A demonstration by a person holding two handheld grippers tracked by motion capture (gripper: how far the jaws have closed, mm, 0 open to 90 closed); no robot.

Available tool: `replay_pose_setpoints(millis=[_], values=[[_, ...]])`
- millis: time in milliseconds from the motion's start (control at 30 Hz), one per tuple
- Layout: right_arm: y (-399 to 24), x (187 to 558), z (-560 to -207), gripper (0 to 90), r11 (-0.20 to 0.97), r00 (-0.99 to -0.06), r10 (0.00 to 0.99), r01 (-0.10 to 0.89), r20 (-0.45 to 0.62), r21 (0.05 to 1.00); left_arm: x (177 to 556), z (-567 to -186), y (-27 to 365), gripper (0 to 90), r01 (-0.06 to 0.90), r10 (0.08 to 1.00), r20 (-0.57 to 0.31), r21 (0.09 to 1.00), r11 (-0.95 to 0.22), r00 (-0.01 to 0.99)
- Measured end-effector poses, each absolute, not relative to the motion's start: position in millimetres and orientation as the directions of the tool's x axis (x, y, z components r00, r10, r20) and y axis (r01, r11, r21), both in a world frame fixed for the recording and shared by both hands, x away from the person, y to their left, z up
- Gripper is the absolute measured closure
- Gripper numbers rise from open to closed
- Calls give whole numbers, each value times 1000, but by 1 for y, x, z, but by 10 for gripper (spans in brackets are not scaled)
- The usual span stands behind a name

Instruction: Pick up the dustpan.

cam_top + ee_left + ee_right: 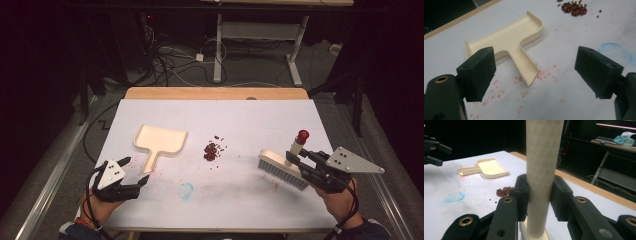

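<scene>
Looks like a sweep-up job: beans (pixel 212 150) sit mid-counter, btwn the dustpan (pixel 161 140) to the left and the brush (pixel 283 169) to the right. Right gripper (pixel 296 161) has its fingers clamped on the brush handle, approx. halfway up, bristles down on the counter (pixel 250 200), prob. so the brush stands ready to push toward the pile. Left gripper (pixel 134 171) hovers just beside the pan's handle end w/ fingers wide apart, nothing btwn them, lined up on the handle, likely to pick it up and hold the pan as the catch side. Pan lies flat, open mouth away from the person, handle toward them. High view gives the layout: pan, beans, brush in a rough row, beans well apart from both. Left gripper view adds what the high one barely shows: pink specks scattered round the handle tip (pixel 531 80), a faint blue ring mark (pixel 616 51) on the counter, and the gap btwn fingers and handle. Right gripper view shows the grip itself: fingers (pixel 522 195) pressed on both sides of the pale handle (pixel 541 177), w/ pan and beans beyond.
</scene>
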State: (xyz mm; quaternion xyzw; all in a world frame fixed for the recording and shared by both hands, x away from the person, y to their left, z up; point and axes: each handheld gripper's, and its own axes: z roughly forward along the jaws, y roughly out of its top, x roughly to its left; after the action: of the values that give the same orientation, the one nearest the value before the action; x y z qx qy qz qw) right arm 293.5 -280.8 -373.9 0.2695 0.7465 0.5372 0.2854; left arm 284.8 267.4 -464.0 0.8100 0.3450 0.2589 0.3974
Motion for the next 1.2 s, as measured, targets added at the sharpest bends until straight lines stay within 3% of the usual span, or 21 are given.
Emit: replay_pose_setpoints(millis=[767, 867, 1000, 1200], values=[[-267, 302, -370, 701, 284, -706, 692, 74, -151, 956, 275, -466, 276, 170, 450, 808, 105, 786, -424, 580], [-267, 303, -372, 701, 283, -704, 696, 84, -144, 955, 280, -469, 273, 170, 500, 816, 105, 743, -444, 568], [-269, 302, -371, 701, 281, -697, 701, 80, -148, 956, 289, -473, 265, 199, 599, 855, 43, 696, -397, 516], [-268, 302, -372, 700, 278, -692, 708, 90, -140, 956, 314, -470, 253, 217, 620, 858, 35, 677, -397, 512]])
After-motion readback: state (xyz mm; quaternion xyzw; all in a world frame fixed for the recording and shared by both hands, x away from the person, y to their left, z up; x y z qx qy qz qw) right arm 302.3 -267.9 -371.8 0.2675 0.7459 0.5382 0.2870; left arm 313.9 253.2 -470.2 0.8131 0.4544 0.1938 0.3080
